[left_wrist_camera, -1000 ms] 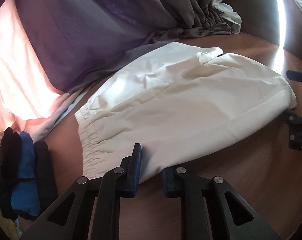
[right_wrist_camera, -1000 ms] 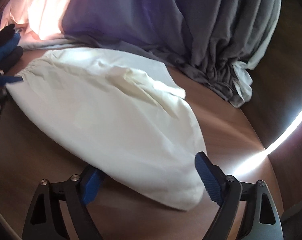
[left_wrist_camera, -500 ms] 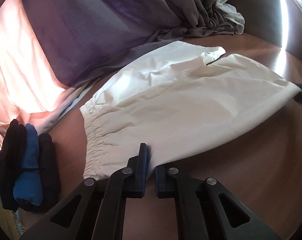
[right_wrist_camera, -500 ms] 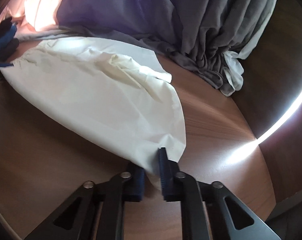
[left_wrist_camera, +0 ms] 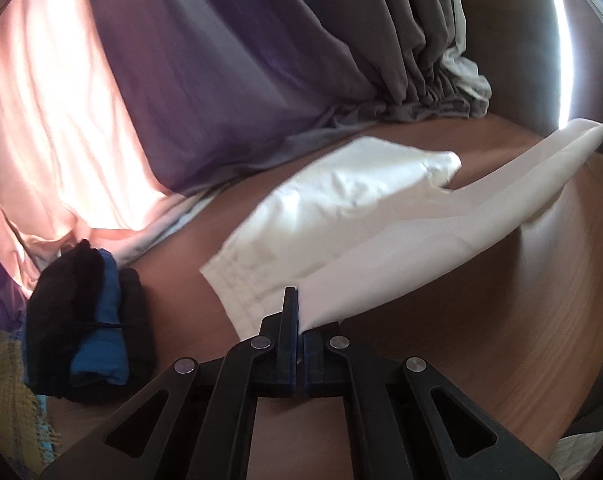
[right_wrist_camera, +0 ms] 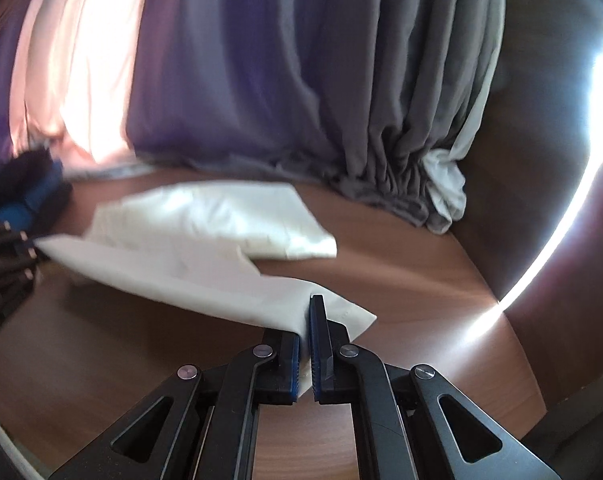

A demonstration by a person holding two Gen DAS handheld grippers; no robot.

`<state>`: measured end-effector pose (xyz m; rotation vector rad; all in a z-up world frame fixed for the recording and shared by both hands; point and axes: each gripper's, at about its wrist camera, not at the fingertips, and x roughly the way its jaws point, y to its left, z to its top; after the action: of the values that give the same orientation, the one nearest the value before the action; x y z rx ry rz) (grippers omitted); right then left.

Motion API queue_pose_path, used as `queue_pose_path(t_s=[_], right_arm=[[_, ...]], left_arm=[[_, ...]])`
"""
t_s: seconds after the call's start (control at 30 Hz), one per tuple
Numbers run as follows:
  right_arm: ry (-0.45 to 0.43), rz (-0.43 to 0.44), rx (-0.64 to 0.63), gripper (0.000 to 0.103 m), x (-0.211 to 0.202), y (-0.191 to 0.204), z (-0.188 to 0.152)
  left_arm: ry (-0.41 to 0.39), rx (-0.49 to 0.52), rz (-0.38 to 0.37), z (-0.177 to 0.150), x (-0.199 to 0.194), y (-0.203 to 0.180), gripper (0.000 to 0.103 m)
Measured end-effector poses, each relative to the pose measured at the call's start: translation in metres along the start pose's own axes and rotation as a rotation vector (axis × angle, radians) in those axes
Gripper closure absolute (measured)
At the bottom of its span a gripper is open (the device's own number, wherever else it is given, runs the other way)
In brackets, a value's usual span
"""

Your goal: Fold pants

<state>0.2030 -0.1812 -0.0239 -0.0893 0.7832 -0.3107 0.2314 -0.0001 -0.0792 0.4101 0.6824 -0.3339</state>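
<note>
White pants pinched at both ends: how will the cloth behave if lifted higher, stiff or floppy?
Probably floppy: the white pants sag and crease between the left tool and right tool. Likely light, since thin pinches at waistband and leg end raise the near edge. The loose far leg lying on the table may drag behind.

Left gripper [left_wrist_camera: 300,334] and right gripper [right_wrist_camera: 305,344] both angle downward, fingers [left_wrist_camera: 289,320] clamped together.
</note>
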Motion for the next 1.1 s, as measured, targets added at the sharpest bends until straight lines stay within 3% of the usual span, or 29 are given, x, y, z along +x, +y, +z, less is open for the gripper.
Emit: queue_pose_path(t_s=[0.2,0.53,0.7,0.93,1.1], right_arm=[[-0.082,0.04,0.006,0.099,-0.026,-0.006,0.022],[-0.081,0.06,-0.129,0.099,0.002,-0.014,0.081],[-0.042,0.092,-0.222,0.099,0.032,-0.006,0.118],[0.031,0.091,-0.359,0.099,0.088,0.016,0.154],[0.15,0.127,-0.384,0.099,0.149,0.024,0.17]], left_arm=[[-0.023,-0.019,-0.009,0.013,-0.024,0.011,0.099],[0.004,0.147,-0.081,0.059,-0.008,0.015,0.099],[0.048,0.174,-0.092,0.083,0.017,0.024,0.099],[0.141,0.123,-0.082,0.104,0.066,0.047,0.099],[0.221,0.108,-0.083,0.107,0.109,0.052,0.099]])
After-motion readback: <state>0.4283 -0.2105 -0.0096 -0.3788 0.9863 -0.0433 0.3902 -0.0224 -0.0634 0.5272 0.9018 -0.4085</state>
